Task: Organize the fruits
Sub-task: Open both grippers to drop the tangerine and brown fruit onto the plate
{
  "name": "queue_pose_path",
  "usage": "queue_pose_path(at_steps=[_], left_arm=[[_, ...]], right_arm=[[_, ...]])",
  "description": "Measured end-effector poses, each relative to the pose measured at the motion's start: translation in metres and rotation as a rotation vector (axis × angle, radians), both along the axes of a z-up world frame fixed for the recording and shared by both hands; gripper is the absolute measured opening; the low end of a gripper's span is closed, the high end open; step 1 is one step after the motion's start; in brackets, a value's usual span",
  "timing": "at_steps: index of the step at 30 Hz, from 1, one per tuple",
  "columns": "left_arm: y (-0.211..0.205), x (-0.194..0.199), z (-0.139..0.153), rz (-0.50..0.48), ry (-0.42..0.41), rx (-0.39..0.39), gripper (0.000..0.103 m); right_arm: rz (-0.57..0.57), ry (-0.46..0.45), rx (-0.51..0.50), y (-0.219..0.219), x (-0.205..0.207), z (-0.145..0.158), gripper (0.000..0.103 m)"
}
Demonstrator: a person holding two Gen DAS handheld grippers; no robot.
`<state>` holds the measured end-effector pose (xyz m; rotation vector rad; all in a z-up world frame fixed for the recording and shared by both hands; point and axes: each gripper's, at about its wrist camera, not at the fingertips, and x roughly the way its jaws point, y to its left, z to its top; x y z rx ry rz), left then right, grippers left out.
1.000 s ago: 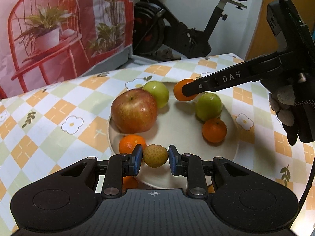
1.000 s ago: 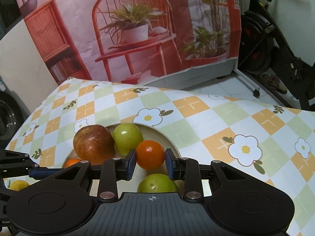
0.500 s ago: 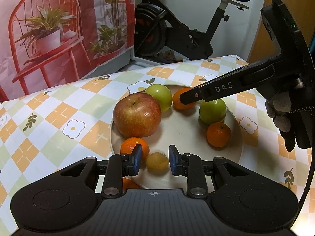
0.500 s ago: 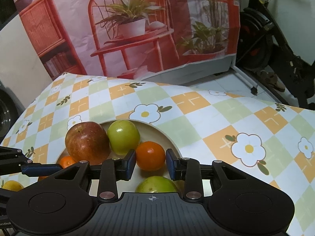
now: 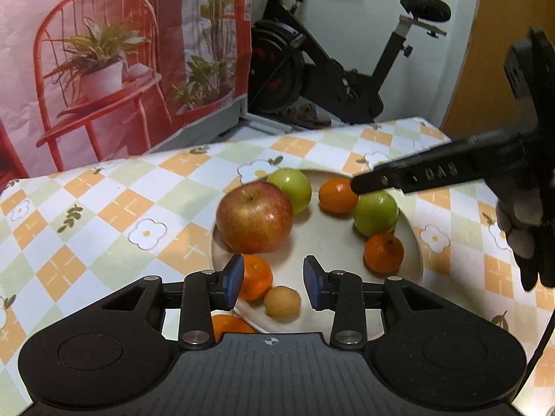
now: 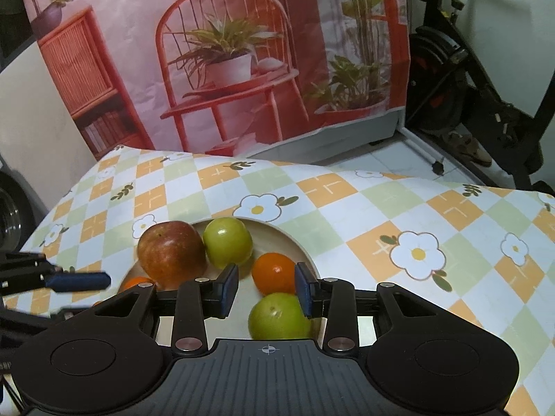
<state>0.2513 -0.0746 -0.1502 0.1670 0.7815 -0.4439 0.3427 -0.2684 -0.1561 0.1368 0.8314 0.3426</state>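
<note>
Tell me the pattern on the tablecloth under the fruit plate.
The tablecloth has orange, pale green and white diamond checks with white daisy-like flowers; clearest in the right wrist view.

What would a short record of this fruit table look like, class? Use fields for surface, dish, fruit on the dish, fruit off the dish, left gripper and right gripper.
surface: checked flower tablecloth
dish: round cream plate
fruit on the dish: red apple, two green apples, three oranges, small yellow fruit
fruit off the dish: an orange beside the near rim
left gripper: jaws just opened, yellow fruit lying free below them
right gripper: open, holding nothing, above an orange
</note>
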Motion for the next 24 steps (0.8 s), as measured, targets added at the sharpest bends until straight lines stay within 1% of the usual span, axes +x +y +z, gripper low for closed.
queue_pose_path(at_steps=[10, 14, 24], left_arm=[[0.017, -0.018, 0.024, 0.048, -0.048, -0.023, 0.041], [0.025, -0.027, 0.033, 0.067, -0.066, -0.028, 0.044], [0.051, -0.054, 0.049, 0.097, -0.088, -0.054, 0.051]], right_arm=[[-0.033, -0.027, -0.009, -0.001, -0.038, 0.019, 0.034], [-0.05, -0.037, -0.013, 0.002, -0.055, 0.025, 0.04], [-0.081, -0.048, 0.013, 0.01, -0.098, 0.032, 0.041]])
